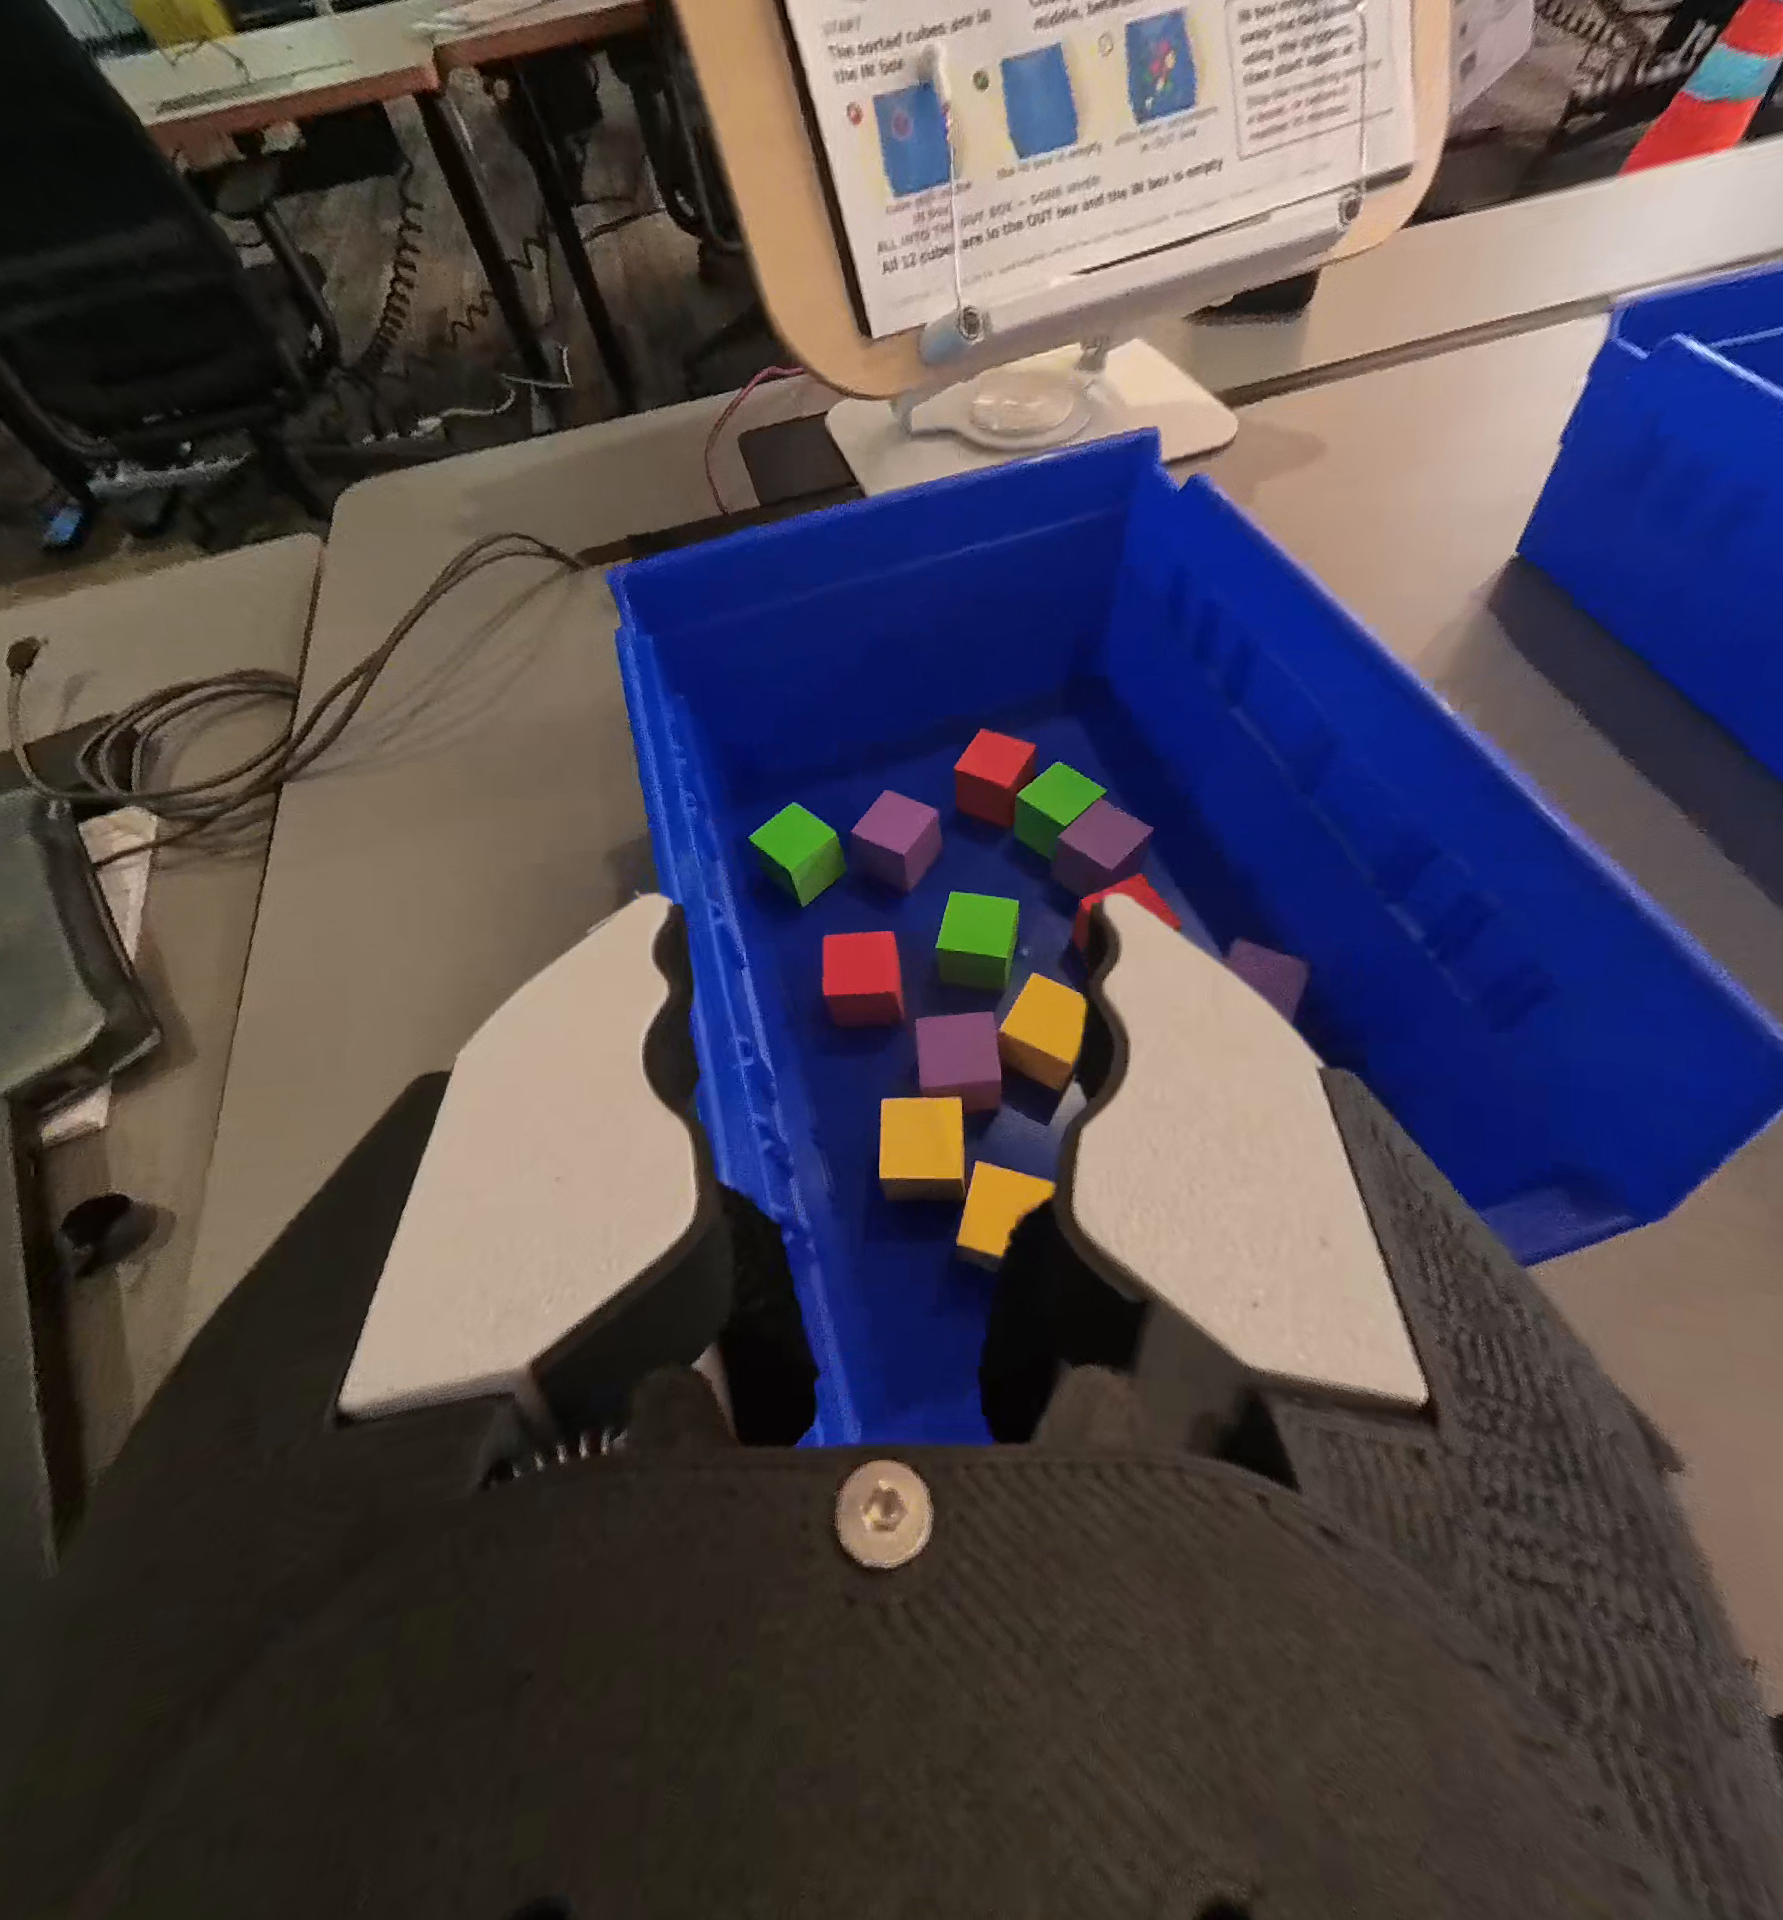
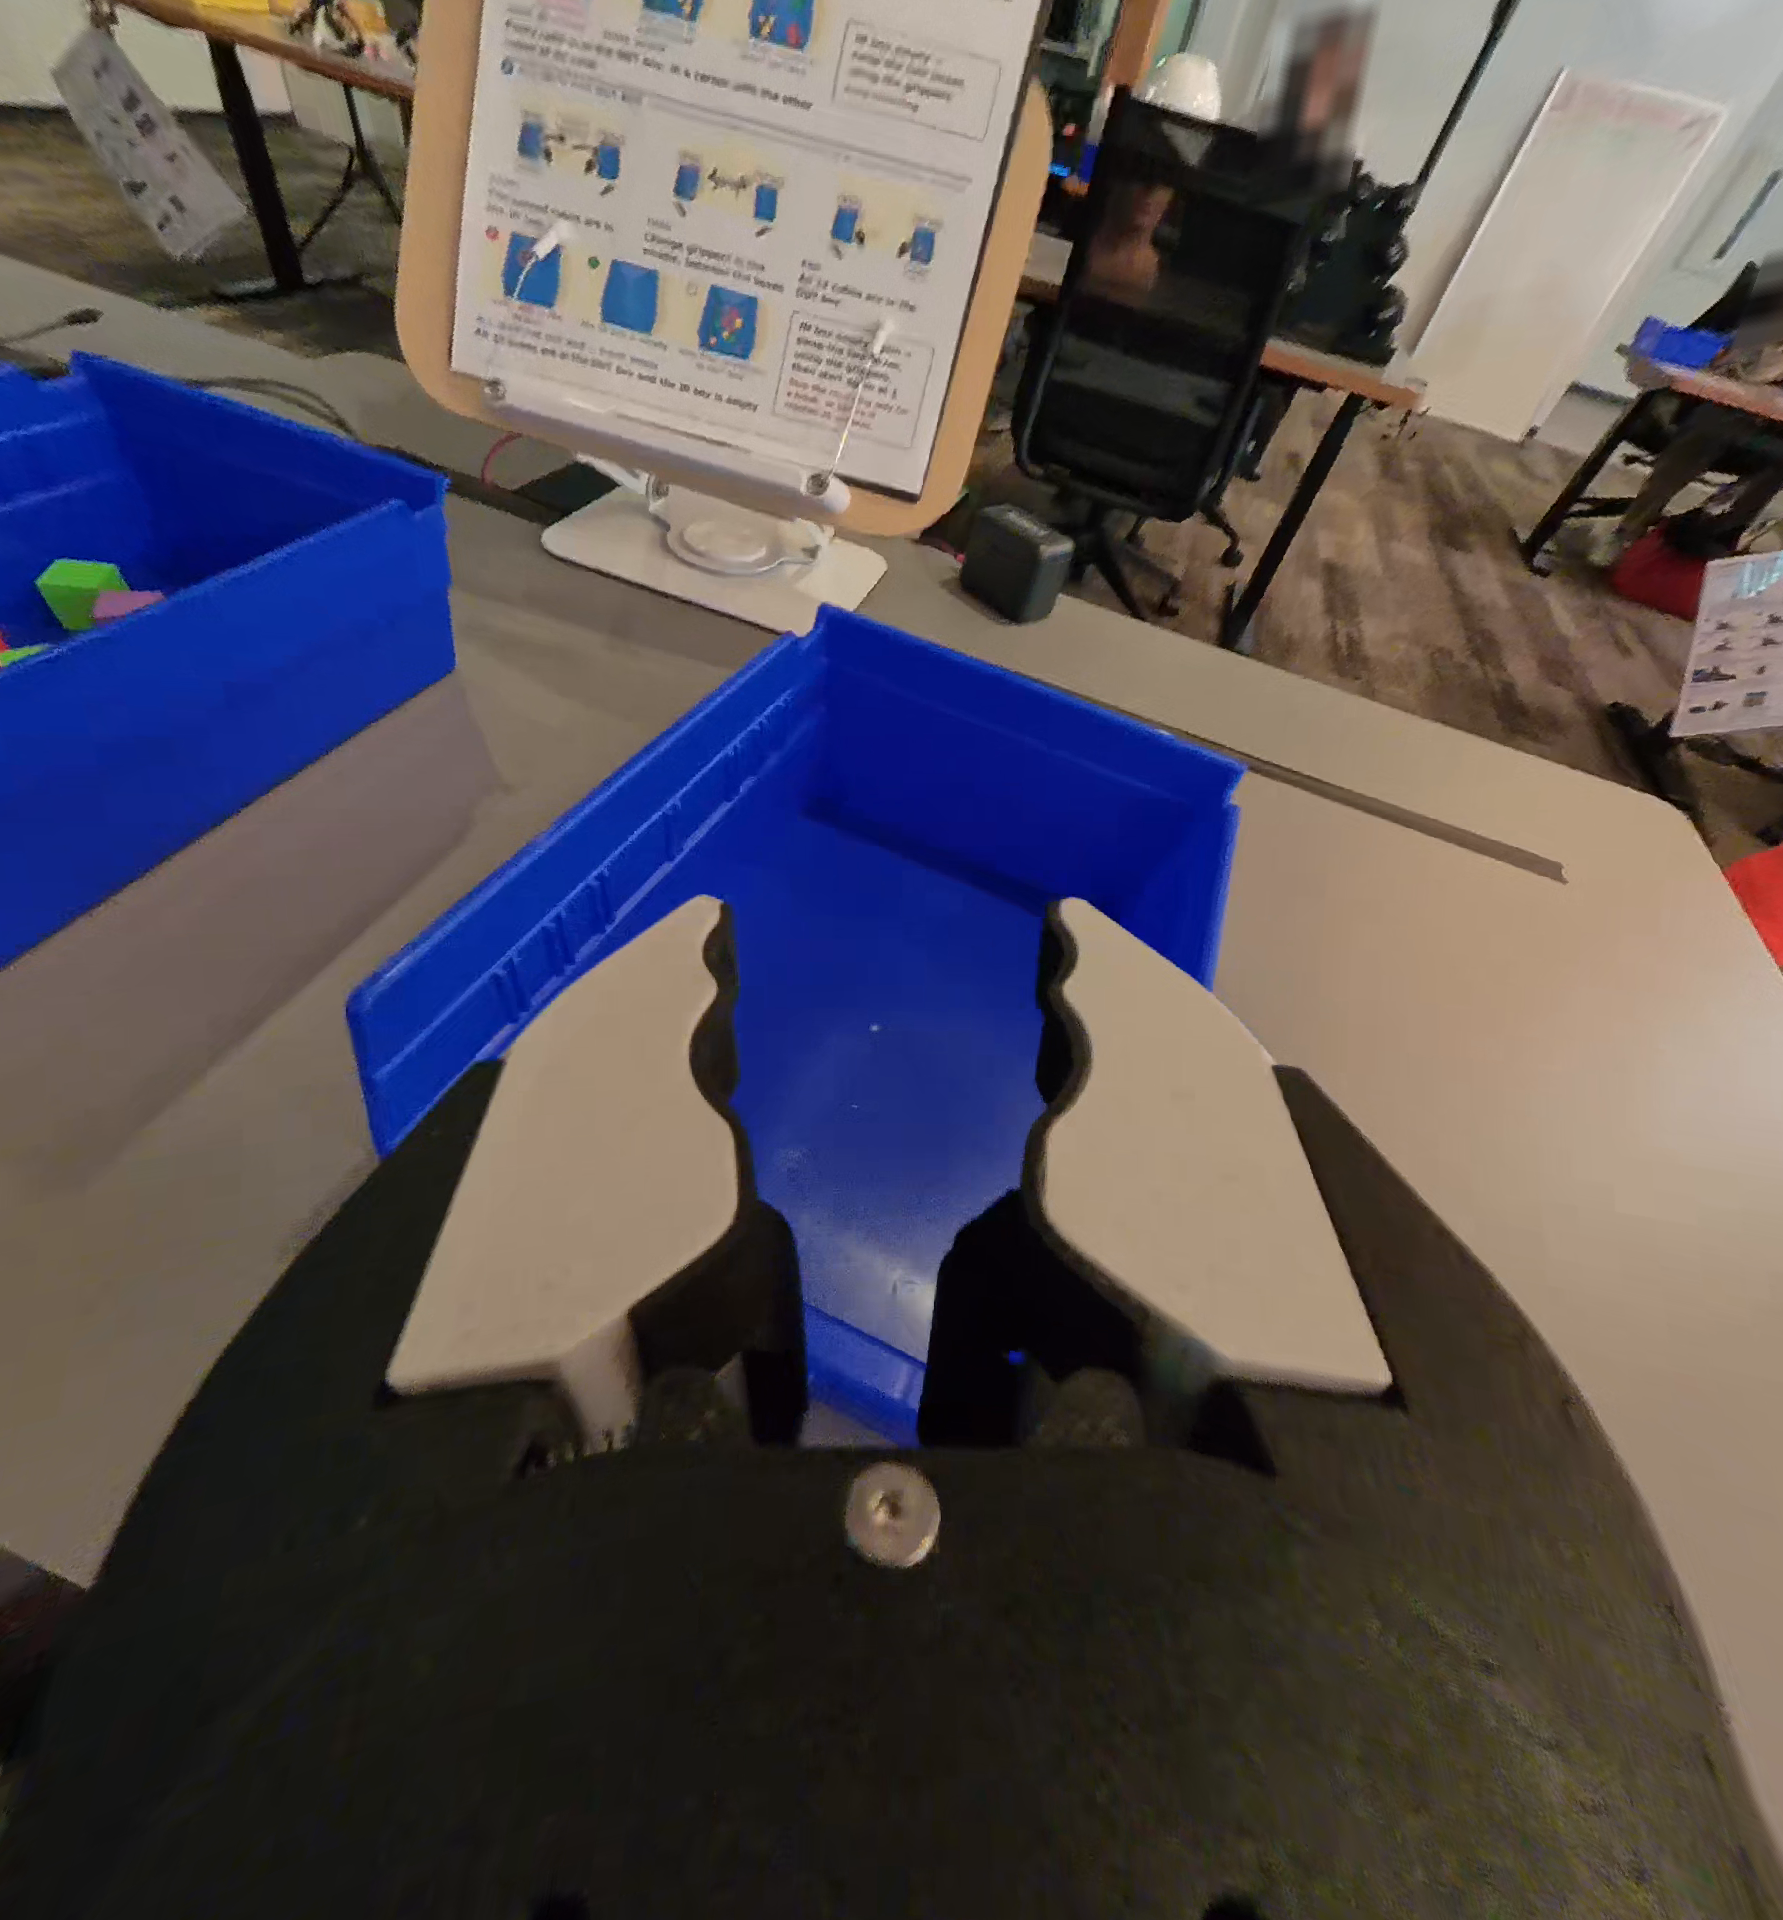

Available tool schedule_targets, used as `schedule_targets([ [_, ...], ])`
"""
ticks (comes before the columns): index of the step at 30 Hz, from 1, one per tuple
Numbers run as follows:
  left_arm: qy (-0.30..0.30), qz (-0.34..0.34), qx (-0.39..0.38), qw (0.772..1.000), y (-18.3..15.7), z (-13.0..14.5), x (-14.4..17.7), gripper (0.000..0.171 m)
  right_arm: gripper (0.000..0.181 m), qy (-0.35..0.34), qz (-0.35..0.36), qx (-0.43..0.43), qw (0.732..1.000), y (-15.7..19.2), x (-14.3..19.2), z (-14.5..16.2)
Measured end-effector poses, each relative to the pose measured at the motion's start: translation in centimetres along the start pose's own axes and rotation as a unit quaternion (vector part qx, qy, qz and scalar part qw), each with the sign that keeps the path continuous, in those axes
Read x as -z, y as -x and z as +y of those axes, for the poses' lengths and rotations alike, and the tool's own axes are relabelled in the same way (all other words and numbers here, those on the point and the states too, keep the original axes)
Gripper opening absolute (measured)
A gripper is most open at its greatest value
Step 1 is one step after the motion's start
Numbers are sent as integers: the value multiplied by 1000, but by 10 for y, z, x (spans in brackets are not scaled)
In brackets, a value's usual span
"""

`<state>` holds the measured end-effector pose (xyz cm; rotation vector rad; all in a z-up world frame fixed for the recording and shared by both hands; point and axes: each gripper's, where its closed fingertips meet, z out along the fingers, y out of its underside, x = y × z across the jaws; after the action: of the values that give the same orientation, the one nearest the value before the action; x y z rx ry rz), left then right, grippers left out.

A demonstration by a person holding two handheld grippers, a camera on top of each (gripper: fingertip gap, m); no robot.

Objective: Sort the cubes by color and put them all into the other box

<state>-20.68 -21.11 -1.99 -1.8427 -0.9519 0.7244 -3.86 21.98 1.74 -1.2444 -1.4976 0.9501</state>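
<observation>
In the left wrist view a blue bin (image 1: 1386, 790) on the grey table holds several small cubes: green (image 1: 976, 938), red (image 1: 862, 977), purple (image 1: 958, 1060) and yellow (image 1: 921, 1147). My left gripper (image 1: 887, 914) is open and empty above the bin's near left wall, with one finger outside the wall. In the right wrist view my right gripper (image 2: 885, 914) is open and empty above a second blue bin (image 2: 928, 790) with nothing in it. The bin with cubes also shows at that view's left (image 2: 191, 665).
A stand with a printed instruction sheet (image 1: 1074, 156) sits on the table behind the bins, and also shows in the right wrist view (image 2: 721, 239). Cables (image 1: 243, 727) lie at the left. Office chairs (image 2: 1167, 332) and other desks stand beyond the table edge.
</observation>
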Motion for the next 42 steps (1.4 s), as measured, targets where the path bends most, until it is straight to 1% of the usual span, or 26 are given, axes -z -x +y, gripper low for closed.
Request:
schedule_targets([
  [2,-11,11,30,999,0,1,-2,75,54,-10,0,-10,1000,0,3,-2],
  [4,-23,19,44,999,-3,-2,-4,77,50,-23,-1,-5,1000,3,5,-5],
  [6,-33,17,43,998,-7,-5,-5,77,50,-20,-8,4,1000,8,5,-6],
  [8,-23,21,30,999,-13,-2,-8,77,51,-11,-33,2,999,18,3,-3],
  [10,8,15,5,1000,-15,8,-11,76,55,2,-47,0,999,25,0,2],
  [11,31,14,-9,999,-16,15,-13,73,55,5,-48,1,999,25,-1,3],
  [13,88,31,-31,995,-22,30,-17,62,55,1,-47,3,999,24,-1,3],
  [15,161,46,-61,984,-25,44,-24,59,55,0,-50,-7,999,22,0,2],
  [17,205,58,-72,974,-26,47,-30,58,55,-9,-51,-12,999,22,2,0],
  [19,257,72,-79,960,-28,55,-34,49,55,-6,-48,-5,999,22,1,-1],
  [20,285,72,-85,952,-26,61,-35,49,55,-5,-48,-3,999,22,1,0],
  [24,356,75,-120,924,-22,82,-43,54,55,-12,-46,-4,999,19,4,-2],
  [27,381,90,-143,909,-24,92,-48,55,55,-18,-43,-6,999,15,6,-4],
  [29,396,82,-154,902,-19,96,-49,55,55,-19,-42,-8,999,13,7,-4],
  [34,434,55,-53,898,-20,92,-54,55,55,-23,-42,-10,999,13,6,-5],
  [36,450,48,-43,891,-20,96,-56,54,55,-25,-41,-12,999,13,7,-6],
  [38,454,41,-39,889,-21,97,-59,54,55,-30,-39,-14,999,11,9,-8],
  [42,465,32,-25,884,-23,101,-63,47,55,-42,-36,-19,998,6,12,-11],
])
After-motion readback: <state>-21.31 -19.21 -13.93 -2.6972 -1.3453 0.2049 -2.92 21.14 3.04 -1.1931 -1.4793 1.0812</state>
